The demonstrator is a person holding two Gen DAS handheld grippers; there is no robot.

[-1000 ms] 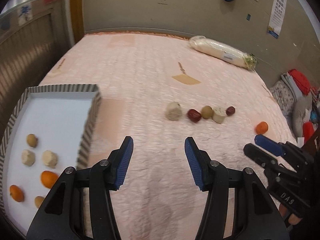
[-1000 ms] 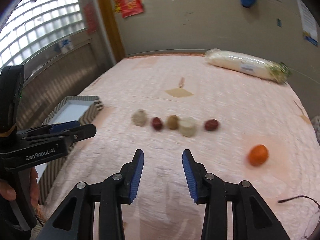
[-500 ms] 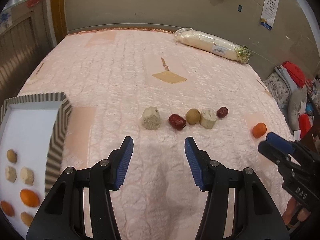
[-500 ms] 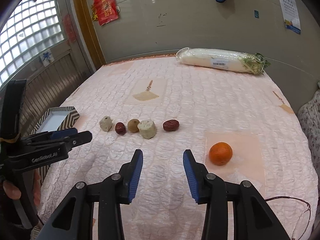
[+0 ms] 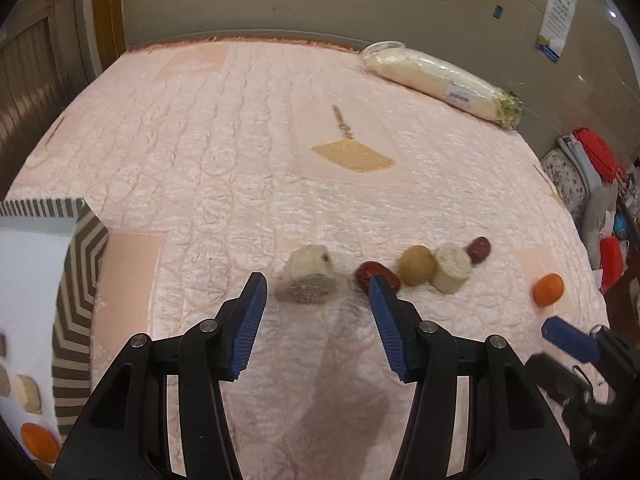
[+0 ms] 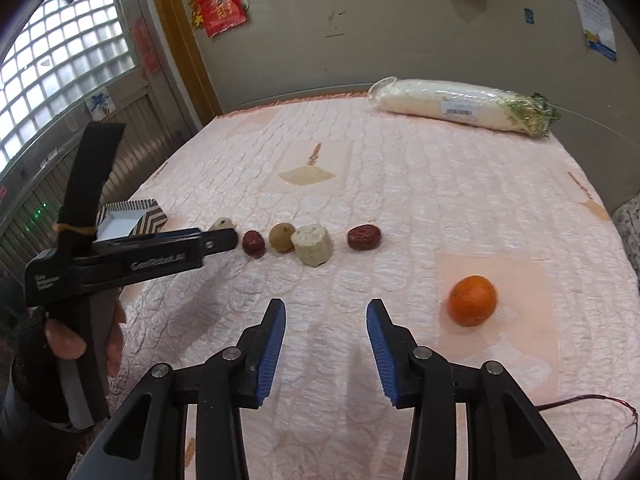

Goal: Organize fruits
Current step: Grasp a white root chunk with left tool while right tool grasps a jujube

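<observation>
Blue-padded left gripper point(image 5: 316, 294), jaws just narrowing yet apart, we bring down over the pale chunk point(image 5: 308, 278), ready to pick it.

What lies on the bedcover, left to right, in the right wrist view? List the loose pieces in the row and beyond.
Dark red date → tan round fruit → pale cut chunk → second red date → orange.

The left gripper point(image 5: 316, 286) points steeply down, its jaws just closing yet apart, nothing pressed between them. A hand point(image 6: 86, 338) grips its handle. The right gripper point(image 6: 326, 312) hovers, jaws parted and empty.
</observation>
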